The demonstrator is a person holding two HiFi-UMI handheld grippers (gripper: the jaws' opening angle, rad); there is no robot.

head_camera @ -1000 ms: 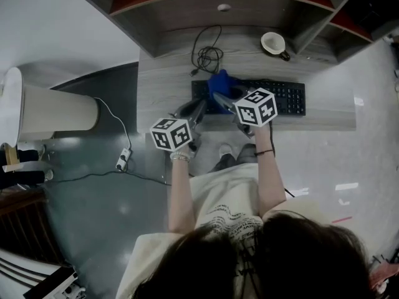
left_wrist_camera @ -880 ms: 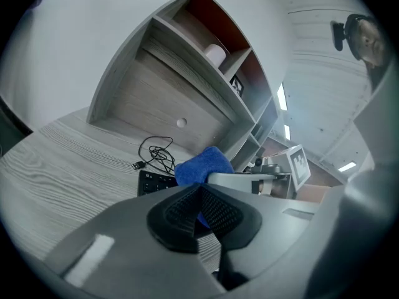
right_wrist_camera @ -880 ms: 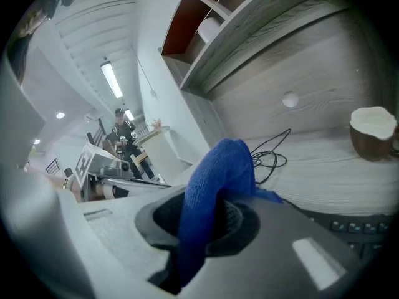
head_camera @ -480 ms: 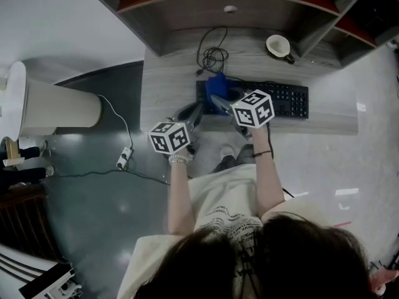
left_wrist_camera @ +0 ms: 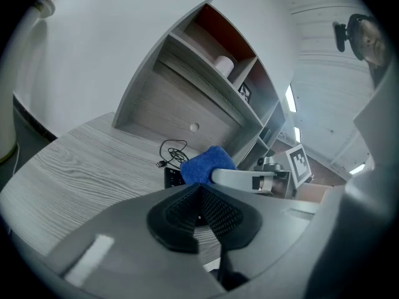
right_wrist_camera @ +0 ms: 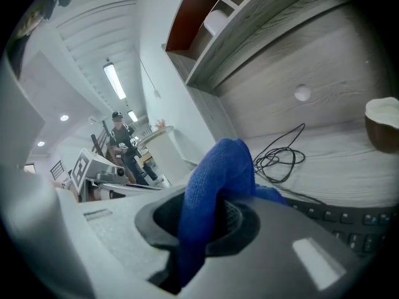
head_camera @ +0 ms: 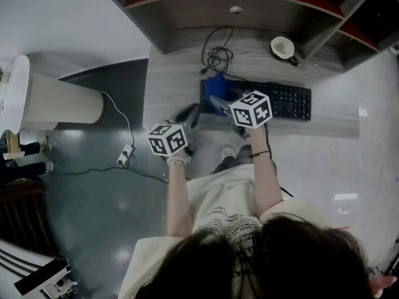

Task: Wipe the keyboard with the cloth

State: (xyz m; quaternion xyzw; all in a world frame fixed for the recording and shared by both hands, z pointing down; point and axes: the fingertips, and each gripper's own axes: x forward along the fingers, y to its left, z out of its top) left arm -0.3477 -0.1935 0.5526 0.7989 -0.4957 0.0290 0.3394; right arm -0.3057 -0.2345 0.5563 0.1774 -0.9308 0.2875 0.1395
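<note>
The blue cloth [right_wrist_camera: 219, 170] is pinched between the fingers of the right gripper [head_camera: 217, 100], bulging up past them, and sits over the 9 o'clock end of the black keyboard [head_camera: 283, 100]. The keyboard lies across the grey wood-grain worktop [head_camera: 171, 80]. A coiled black cable [head_camera: 217, 58] lies at 12 o'clock from the cloth, and a cup [head_camera: 283, 47] stands at 2 o'clock, beyond the keyboard. The left gripper [head_camera: 191, 112] hovers at 7 o'clock from the cloth near the worktop's front edge, its fingers [left_wrist_camera: 181, 212] pressed together with nothing between them.
</note>
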